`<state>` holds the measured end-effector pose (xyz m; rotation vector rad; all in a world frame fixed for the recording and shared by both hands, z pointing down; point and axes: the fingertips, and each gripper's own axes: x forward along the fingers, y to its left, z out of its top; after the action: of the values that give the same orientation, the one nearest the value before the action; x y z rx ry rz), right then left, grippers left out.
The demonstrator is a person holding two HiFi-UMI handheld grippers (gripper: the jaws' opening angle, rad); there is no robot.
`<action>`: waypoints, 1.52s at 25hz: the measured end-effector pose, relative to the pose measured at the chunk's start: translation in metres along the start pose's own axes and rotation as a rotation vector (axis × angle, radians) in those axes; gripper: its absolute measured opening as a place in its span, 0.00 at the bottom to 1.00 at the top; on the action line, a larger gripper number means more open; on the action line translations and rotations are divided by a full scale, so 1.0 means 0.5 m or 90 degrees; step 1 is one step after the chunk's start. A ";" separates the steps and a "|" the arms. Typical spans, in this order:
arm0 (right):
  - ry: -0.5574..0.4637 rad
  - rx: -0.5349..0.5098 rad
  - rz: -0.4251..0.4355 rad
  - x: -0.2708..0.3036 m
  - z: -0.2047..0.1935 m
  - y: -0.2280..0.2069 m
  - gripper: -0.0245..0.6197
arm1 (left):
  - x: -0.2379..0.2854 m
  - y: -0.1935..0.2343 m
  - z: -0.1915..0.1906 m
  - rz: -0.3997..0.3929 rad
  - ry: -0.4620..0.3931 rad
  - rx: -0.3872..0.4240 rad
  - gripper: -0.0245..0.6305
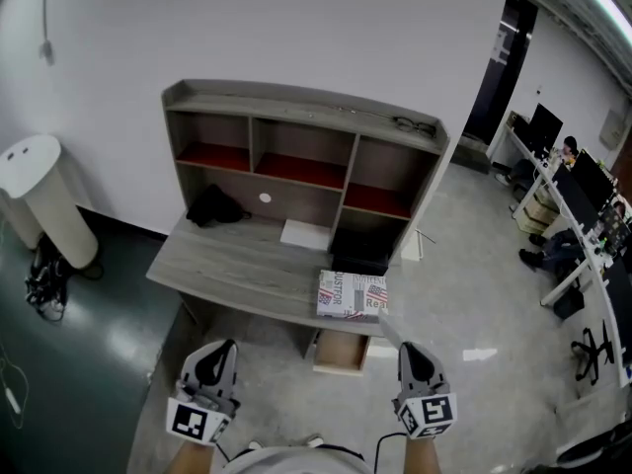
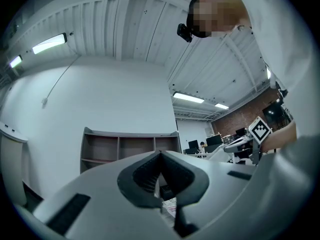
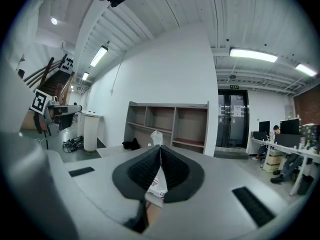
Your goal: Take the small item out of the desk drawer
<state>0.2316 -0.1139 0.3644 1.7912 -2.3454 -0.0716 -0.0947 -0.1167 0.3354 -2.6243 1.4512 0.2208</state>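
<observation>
The left gripper hangs low in front of the table, at its left end. Its fingers meet at the tips with nothing between them. On the table, a black bundle lies at the rear left and a printed box sits at the front right edge. The shelf unit on top of the table has compartments in which no contents show. The drawer stands pulled out under the right part of the table, directly below the box. Its visible interior is pale wood, and nothing can be made out in it. The right gripper is just right of the drawer, and its fingers are closed on the item, a thin pale packet. The item's long axis runs along the fingers and points forward toward the table, with its tip projecting past the fingertips. The item is therefore clear of the drawer, held in the air beside it. The drawer lies between the two grippers, nearer the right one. Judgement: the extraction itself appears complete. Any next move, such as setting the item on the table, falls to the right gripper, while the empty left gripper is free to deal with the drawer.
</observation>
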 end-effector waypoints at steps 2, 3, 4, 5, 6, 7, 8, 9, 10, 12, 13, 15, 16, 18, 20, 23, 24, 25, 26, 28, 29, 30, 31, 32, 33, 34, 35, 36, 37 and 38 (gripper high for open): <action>-0.006 0.000 -0.005 -0.007 0.008 -0.007 0.08 | -0.004 0.010 0.002 0.009 -0.002 0.000 0.06; -0.009 -0.002 -0.008 -0.011 0.012 -0.010 0.08 | -0.006 0.015 0.002 0.014 -0.003 0.000 0.06; -0.011 -0.003 -0.012 -0.016 0.015 -0.013 0.08 | -0.008 0.018 0.002 0.018 -0.005 -0.002 0.06; -0.014 -0.003 -0.015 -0.021 0.019 -0.016 0.08 | -0.011 0.023 0.002 0.023 -0.009 -0.001 0.06; -0.016 -0.003 -0.017 -0.027 0.022 -0.018 0.08 | -0.014 0.029 0.004 0.028 -0.015 0.002 0.06; -0.020 -0.001 -0.020 -0.033 0.026 -0.020 0.08 | -0.018 0.036 0.004 0.034 -0.020 0.006 0.06; -0.024 0.000 -0.024 -0.038 0.031 -0.022 0.08 | -0.020 0.043 0.004 0.041 -0.020 0.008 0.06; -0.027 0.004 -0.029 -0.043 0.036 -0.024 0.08 | -0.023 0.050 0.004 0.049 -0.017 0.004 0.06; -0.030 0.008 -0.034 -0.049 0.040 -0.027 0.08 | -0.025 0.057 0.002 0.055 -0.013 -0.002 0.06; -0.033 0.013 -0.045 -0.059 0.044 -0.031 0.08 | -0.032 0.067 0.000 0.065 -0.007 -0.013 0.06; -0.033 0.015 -0.050 -0.065 0.045 -0.033 0.08 | -0.037 0.072 -0.002 0.068 -0.005 -0.014 0.06; -0.033 0.017 -0.060 -0.074 0.047 -0.037 0.08 | -0.045 0.079 -0.005 0.070 -0.003 -0.013 0.06; -0.033 0.018 -0.064 -0.078 0.047 -0.038 0.08 | -0.046 0.081 -0.004 0.069 0.000 -0.014 0.06; -0.030 0.019 -0.073 -0.085 0.045 -0.037 0.08 | -0.047 0.082 -0.003 0.063 0.007 -0.017 0.06; -0.027 0.019 -0.082 -0.091 0.044 -0.034 0.08 | -0.045 0.085 0.000 0.057 0.005 -0.014 0.06; -0.023 0.018 -0.091 -0.096 0.043 -0.025 0.08 | -0.040 0.089 0.003 0.048 0.002 -0.016 0.06; -0.023 0.017 -0.092 -0.097 0.044 -0.022 0.08 | -0.040 0.089 0.003 0.045 0.001 -0.017 0.06; -0.023 0.016 -0.094 -0.099 0.045 -0.018 0.08 | -0.041 0.088 0.004 0.042 0.001 -0.019 0.06; -0.023 0.015 -0.095 -0.101 0.046 -0.014 0.08 | -0.044 0.087 0.003 0.039 0.001 -0.020 0.06; -0.023 0.014 -0.096 -0.105 0.047 -0.004 0.08 | -0.052 0.087 0.001 0.036 0.004 -0.020 0.06; -0.022 0.013 -0.095 -0.106 0.048 0.001 0.08 | -0.057 0.089 0.000 0.035 0.006 -0.021 0.06; -0.022 0.013 -0.095 -0.106 0.049 0.006 0.08 | -0.062 0.092 -0.001 0.036 0.007 -0.022 0.06; -0.023 0.014 -0.094 -0.106 0.051 0.012 0.08 | -0.067 0.097 -0.002 0.037 0.009 -0.022 0.06; -0.024 0.014 -0.093 -0.106 0.053 0.019 0.08 | -0.073 0.102 -0.004 0.038 0.010 -0.023 0.06; -0.024 0.014 -0.092 -0.107 0.055 0.026 0.08 | -0.078 0.106 -0.005 0.040 0.011 -0.024 0.06; -0.024 0.012 -0.091 -0.108 0.058 0.033 0.08 | -0.083 0.110 -0.004 0.040 0.010 -0.025 0.06; -0.024 0.011 -0.089 -0.109 0.060 0.040 0.08 | -0.087 0.112 -0.003 0.040 0.008 -0.025 0.06; -0.024 0.009 -0.088 -0.110 0.063 0.047 0.08 | -0.092 0.114 -0.001 0.038 0.007 -0.025 0.06; -0.024 0.008 -0.088 -0.112 0.065 0.054 0.08 | -0.098 0.115 -0.001 0.037 0.008 -0.025 0.06; -0.024 0.007 -0.087 -0.115 0.067 0.060 0.08 | -0.105 0.115 -0.002 0.036 0.009 -0.028 0.06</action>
<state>0.2117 -0.0533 0.3292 1.9712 -2.2490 -0.1135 -0.1711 -0.1039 0.3440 -2.6268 1.5435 0.2424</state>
